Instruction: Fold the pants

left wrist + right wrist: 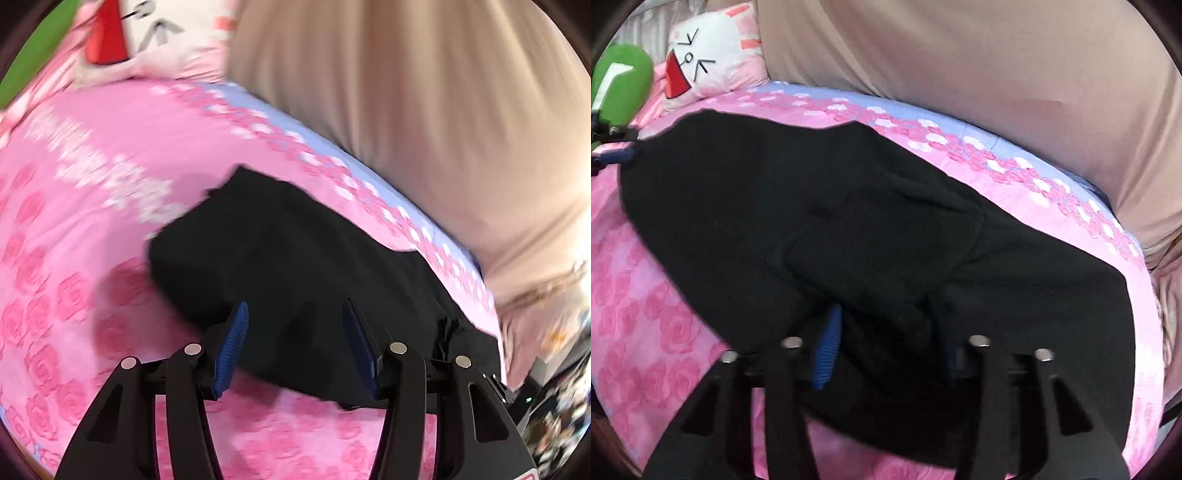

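Right hand-held gripper [886,347] is nearest the work: black pants [849,229] start right at its fingertips and run off toward 10–11 o'clock across the pink rose bedspread [646,325], long axis lying 4-to-10 o'clock, far end up near the cat-face pillow [713,66]. Jaws narrow w/ a bunch of black cloth between the blue pads [827,347]; looks like a pinch on the pants, tho the right pad is mostly buried in fabric, so grip is a judgement. Left hand-held gripper [295,347] hangs over the same pants [288,266] at their other end, cloth spreading away to 12 o'clock; jaws about half open, blue pads [232,347] clear of the fabric, nothing held. Frame is blurred. Beyond, at 1–2 o'clock, a beige drape [424,110] borders the bed. Next fold prob. turns on right hand carrying its end along that long axis.
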